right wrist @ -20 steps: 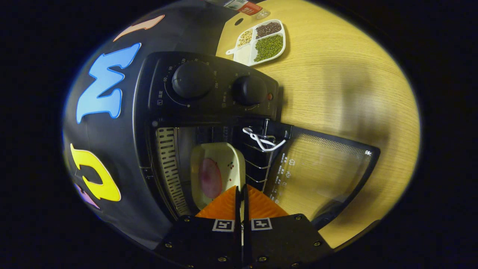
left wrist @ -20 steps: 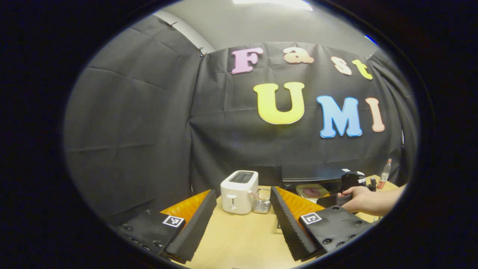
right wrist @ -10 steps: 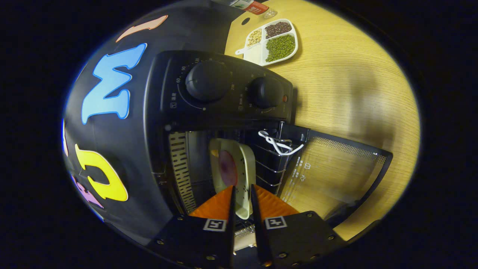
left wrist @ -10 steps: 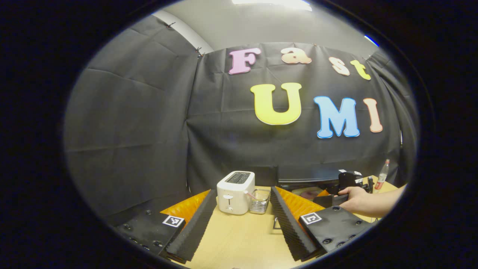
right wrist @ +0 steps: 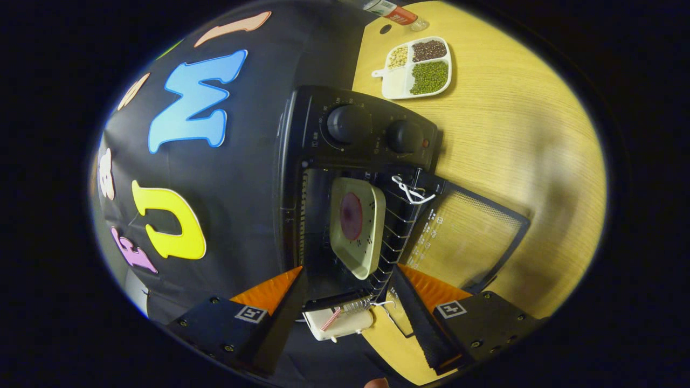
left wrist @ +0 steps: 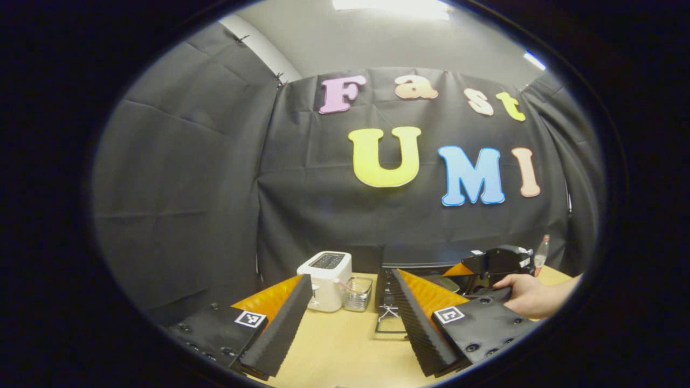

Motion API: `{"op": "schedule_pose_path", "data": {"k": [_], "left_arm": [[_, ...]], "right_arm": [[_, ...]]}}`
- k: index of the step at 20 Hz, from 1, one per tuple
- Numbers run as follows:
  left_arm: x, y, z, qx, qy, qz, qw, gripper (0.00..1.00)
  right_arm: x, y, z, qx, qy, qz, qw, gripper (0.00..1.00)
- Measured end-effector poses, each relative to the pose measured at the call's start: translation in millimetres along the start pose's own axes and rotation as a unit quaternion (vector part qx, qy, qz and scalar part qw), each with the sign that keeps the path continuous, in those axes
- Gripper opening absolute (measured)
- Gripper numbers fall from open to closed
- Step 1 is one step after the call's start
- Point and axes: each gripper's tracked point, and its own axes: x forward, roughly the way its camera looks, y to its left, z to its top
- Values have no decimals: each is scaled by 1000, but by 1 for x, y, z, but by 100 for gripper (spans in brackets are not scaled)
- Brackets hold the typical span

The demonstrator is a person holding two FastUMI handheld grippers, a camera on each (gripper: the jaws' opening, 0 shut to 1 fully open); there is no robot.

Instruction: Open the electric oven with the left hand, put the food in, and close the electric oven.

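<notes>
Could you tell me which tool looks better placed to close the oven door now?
Probably the right tool: open and empty, facing the oven with its door down and the plate inside. The left tool sits farther off.

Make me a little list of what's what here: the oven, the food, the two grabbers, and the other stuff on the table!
oven: black electric oven, glass door hanging open
food: cream square plate with a reddish slice, on the wire rack inside
right hand-held gripper: open, in front of the oven, holding nothing
left hand-held gripper: open, empty, over the wooden table
nearby: white toaster, white divided tray of beans
</notes>
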Motion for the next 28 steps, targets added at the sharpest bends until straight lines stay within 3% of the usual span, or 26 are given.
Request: {"op": "schedule_pose_path", "data": {"k": [3,6,12,15,19,23,24,26,28], "left_arm": [[-7,-16,0,-2,-1,-14,1000,100],[-11,-31,1,-5,0,-25,1000,100],[-21,-64,-9,-11,13,-53,998,97],[-23,-76,-23,-11,27,-63,998,100],[-18,-92,-48,-13,53,-76,996,100],[-3,-108,-81,-11,88,-93,992,100],[2,-113,-89,-13,98,-99,990,92],[7,-121,-109,-16,116,-109,987,97],[15,-130,-128,-14,135,-120,983,92]], "right_arm": [[-33,3,4,-75,3,5,997,98],[-68,9,8,-175,8,23,984,98],[-140,23,31,-348,-30,55,935,98],[-176,29,52,-435,-68,61,896,98],[-227,35,77,-540,-128,67,829,98],[-269,50,106,-603,-209,63,767,97],[-277,51,107,-614,-221,64,755,97],[-290,53,116,-633,-245,56,732,98],[-299,56,129,-644,-273,43,713,98]]}}
